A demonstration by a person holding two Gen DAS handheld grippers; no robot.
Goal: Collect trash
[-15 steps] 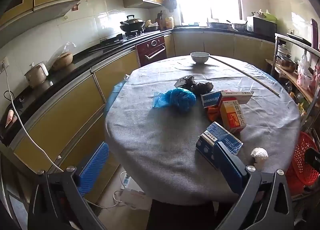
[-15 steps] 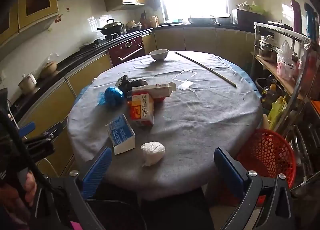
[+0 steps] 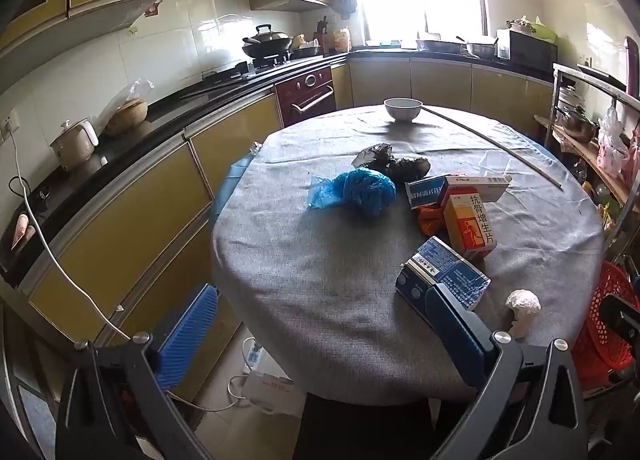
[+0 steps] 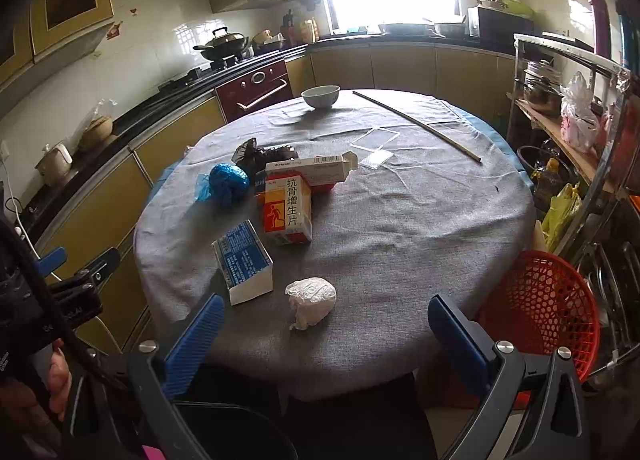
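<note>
1. Tabletop, round, under grey cloth, filled the middle of both views.
2. Left tongs stood wide apart at the bottom of the left wrist frame, nothing between the pads.
3. Right tongs likewise stood wide and empty at the bottom of the right wrist frame.
4. White crumpled wad lay near the tabletop's lower edge, just above the right tongs.
5. Blue-and-white box lay left of the wad.
6. Orange-and-white box stood upright at centre, a long white carton above it.
7. Blue plastic bundle and black bag sat at centre left.
8. White bowl stood at the upper edge.
9. Red mesh basket stood off the tabletop, lower right.
</note>
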